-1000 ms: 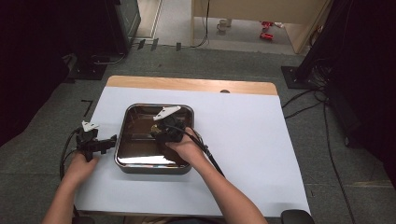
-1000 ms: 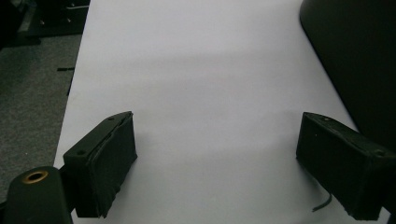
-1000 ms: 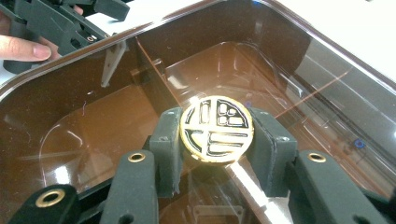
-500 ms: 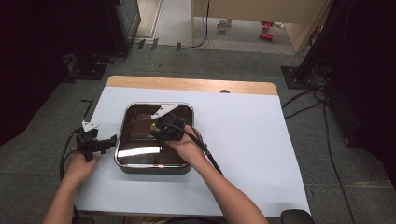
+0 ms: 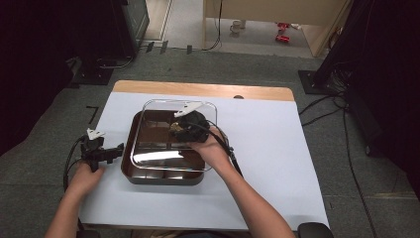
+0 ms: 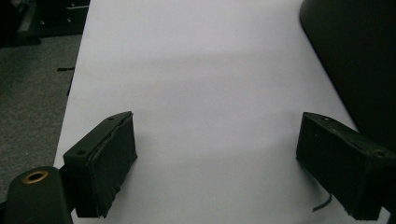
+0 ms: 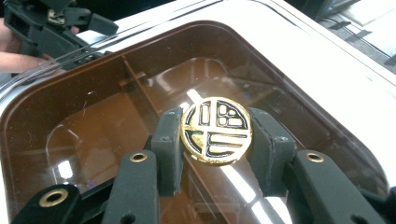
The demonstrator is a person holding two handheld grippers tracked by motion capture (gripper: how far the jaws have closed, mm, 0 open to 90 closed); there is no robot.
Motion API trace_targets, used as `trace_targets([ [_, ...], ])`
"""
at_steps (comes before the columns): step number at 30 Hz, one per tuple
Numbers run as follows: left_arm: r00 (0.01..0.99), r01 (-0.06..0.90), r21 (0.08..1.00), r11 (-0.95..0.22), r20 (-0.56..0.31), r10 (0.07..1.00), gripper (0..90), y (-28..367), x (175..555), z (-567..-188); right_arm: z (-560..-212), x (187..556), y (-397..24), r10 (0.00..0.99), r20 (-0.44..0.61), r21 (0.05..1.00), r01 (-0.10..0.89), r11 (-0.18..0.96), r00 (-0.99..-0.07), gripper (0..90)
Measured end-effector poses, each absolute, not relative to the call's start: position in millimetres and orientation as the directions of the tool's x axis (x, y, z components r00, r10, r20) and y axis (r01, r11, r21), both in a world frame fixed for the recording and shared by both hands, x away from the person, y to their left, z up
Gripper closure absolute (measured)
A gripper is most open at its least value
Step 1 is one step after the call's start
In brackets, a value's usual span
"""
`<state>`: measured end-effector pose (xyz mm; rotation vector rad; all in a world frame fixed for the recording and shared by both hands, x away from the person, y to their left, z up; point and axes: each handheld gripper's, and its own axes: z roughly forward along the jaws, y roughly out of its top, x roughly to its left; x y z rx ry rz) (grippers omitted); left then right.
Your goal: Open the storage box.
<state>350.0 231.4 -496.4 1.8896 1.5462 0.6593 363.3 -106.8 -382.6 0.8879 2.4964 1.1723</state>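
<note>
Jaws of the right gripper (image 7: 217, 140) clamp the lid's gold knob (image 7: 216, 130).

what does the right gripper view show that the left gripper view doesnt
Right gripper view: the right gripper shut on a round gold knob on a clear lid, with a brown compartmented box seen beneath, and the left gripper farther off at upper left.
Left gripper view: the left gripper with jaws wide apart and nothing between them, over bare white table cover, with grey floor alongside.
Both: black jaws and some white cover.
</note>
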Motion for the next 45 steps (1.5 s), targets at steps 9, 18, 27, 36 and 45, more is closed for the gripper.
trace_targets([
  [9,0.197,0.679,0.721,-0.139,0.003,0.98,12.0,231.4,350.1,-496.5,-379.4,369.1,-167.2,0.687,0.051,0.767,0.469,0.437,-0.725,58.6],
  [18,0.199,0.68,0.719,-0.142,0.005,0.98,12.0,231.6,350.0,-496.4,-384.7,371.6,-235.8,0.778,0.042,0.773,0.514,0.372,-0.626,58.6],
  [27,0.197,0.68,0.72,-0.139,0.003,0.98,12.0,231.4,350.0,-496.5,-404.4,379.7,-289.6,0.85,0.052,0.75,0.583,0.313,-0.524,58.6],
  [36,0.197,0.68,0.72,-0.139,0.003,0.98,12.0,231.4,350.0,-496.5,-428.8,391.0,-322.0,0.894,0.079,0.733,0.634,0.248,-0.441,58.6],
  [45,0.197,0.68,0.72,-0.139,0.003,0.98,12.0,231.5,350.0,-496.5,-459.5,404.1,-339.5,0.928,0.067,0.696,0.684,0.22,-0.367,58.5],
])
